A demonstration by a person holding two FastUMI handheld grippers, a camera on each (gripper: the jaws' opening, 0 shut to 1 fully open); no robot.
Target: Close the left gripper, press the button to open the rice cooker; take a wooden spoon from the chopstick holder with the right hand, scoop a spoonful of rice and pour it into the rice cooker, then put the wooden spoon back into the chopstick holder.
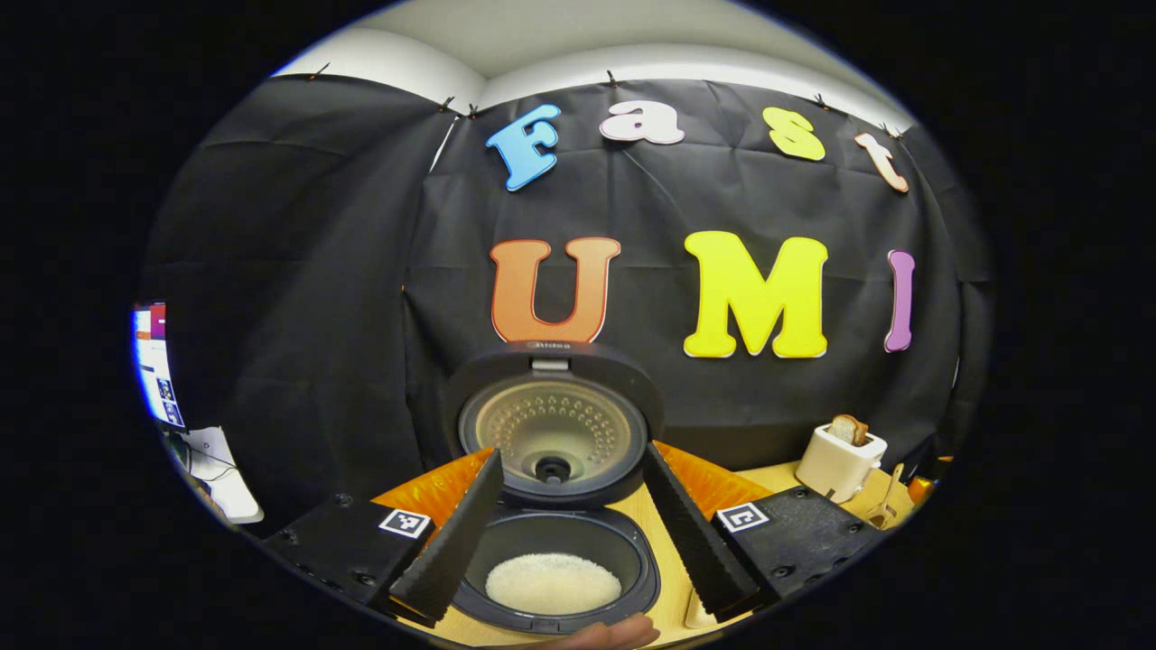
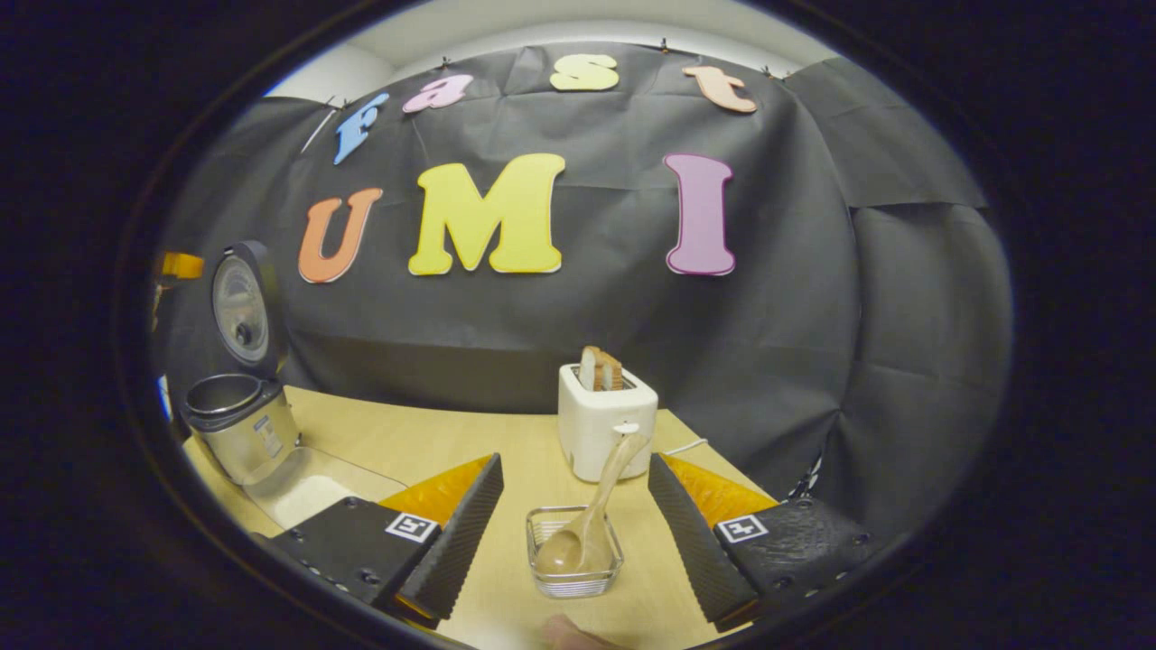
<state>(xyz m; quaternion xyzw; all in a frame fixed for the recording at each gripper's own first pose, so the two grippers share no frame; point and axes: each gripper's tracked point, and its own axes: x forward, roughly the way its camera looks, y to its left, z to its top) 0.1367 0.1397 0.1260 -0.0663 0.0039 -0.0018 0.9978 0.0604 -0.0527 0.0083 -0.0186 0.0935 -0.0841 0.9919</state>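
Pale wood is what we look for first: the light wooden spoon [image 2: 587, 515] lies with its bowl down in a small clear glass holder [image 2: 575, 564] on the tan table [image 2: 433, 442], its handle leaning up toward the white toaster [image 2: 605, 433] just behind. In the right gripper view, the right gripper [image 2: 575, 515] hangs with its fingers spread wide on either side of that holder, touching neither it nor the spoon.

In the left gripper view, the silver-bodied rice cooker with a black lid [image 1: 553, 469] stands open, lid upright, and a shallow mound of white rice [image 1: 553, 582] sits in the dark inner pot. The left gripper [image 1: 564, 533] is also spread apart, its fingers framing the cooker without pressing on anything.

We judge that the button step is done, since the lid is up. Rice is already in the pot and the spoon rests in its holder, so we cannot tell whether the scoop is still ahead of us or already over. If it is ahead, the next move calls for the right fingers to drop around the slim handle, close on it, and lift it straight out so the light glass holder does not tip. The spoon looks smooth, rounded and narrow at the neck, so it may twist in a loose pinch.
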